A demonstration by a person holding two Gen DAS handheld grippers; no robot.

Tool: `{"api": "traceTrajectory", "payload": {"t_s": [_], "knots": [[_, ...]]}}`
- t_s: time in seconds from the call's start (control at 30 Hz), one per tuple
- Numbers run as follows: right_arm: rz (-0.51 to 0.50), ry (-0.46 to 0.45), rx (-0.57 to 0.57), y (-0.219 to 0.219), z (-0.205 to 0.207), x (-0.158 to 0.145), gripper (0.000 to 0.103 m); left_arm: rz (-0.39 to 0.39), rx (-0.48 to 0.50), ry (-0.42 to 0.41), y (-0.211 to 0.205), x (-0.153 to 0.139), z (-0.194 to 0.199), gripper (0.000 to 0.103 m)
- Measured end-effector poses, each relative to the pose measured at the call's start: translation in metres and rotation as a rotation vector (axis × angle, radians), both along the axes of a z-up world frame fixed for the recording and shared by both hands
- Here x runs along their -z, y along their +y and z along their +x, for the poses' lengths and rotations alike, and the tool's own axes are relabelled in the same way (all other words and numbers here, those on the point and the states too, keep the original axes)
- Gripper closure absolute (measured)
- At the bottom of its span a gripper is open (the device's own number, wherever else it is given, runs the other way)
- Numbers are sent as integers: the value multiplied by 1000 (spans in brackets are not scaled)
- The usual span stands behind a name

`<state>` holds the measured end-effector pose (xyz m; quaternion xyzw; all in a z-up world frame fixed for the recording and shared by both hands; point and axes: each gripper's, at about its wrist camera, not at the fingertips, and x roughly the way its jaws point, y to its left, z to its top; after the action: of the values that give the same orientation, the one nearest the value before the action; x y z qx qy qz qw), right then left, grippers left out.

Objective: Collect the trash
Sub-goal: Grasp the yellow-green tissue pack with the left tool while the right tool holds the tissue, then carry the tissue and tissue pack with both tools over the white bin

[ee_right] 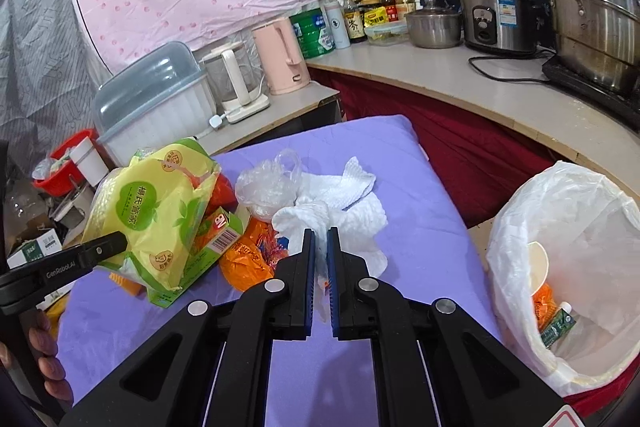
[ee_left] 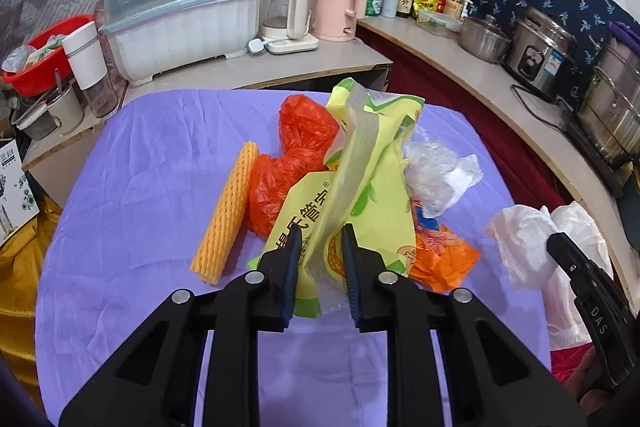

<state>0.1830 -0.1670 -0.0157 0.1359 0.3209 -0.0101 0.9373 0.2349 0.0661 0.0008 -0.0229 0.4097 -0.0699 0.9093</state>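
My left gripper [ee_left: 320, 247] is shut on a yellow-green plastic package [ee_left: 372, 163] and holds it up over the purple table [ee_left: 140, 187]; it also shows in the right wrist view [ee_right: 152, 215]. My right gripper [ee_right: 321, 247] is shut on a white paper towel [ee_right: 344, 211], seen in the left wrist view [ee_left: 524, 243]. On the table lie a red plastic bag [ee_left: 296, 147], a yellow foam net sleeve [ee_left: 228, 215], a clear plastic bag [ee_right: 264, 187], an orange wrapper [ee_right: 248, 259] and a green carton [ee_right: 216, 231].
A bin lined with a white bag [ee_right: 568, 227] stands right of the table and holds a paper cup and wrappers. Behind are a dish box [ee_left: 180, 19], kettles [ee_left: 336, 3], a red basin [ee_left: 44, 55], and a counter with pots [ee_right: 500, 11].
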Motion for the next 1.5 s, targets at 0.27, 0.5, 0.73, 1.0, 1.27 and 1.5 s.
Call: {"api": "traceTrajectory", "payload": {"t_s": [0.27, 0.5, 0.73, 1.0, 1.27, 1.5], "knots": [[2, -61, 46, -27, -34, -27, 98, -27, 71, -49, -32, -29, -38, 83], [1, -51, 72, -53, -58, -32, 99, -33, 142, -61, -68, -37, -64, 83], [10, 37, 69, -57, -70, 4, 70, -12, 143, -7, -79, -15, -74, 83], [33, 153, 11, -27, -66, 63, 55, 13, 113, 75, -67, 23, -79, 83], [3, 200, 4, -8, -46, 90, 50, 21, 98, 104, -58, 37, -80, 83], [11, 226, 3, -11, -40, 96, 84, 17, 99, 111, -60, 39, -78, 83]]}}
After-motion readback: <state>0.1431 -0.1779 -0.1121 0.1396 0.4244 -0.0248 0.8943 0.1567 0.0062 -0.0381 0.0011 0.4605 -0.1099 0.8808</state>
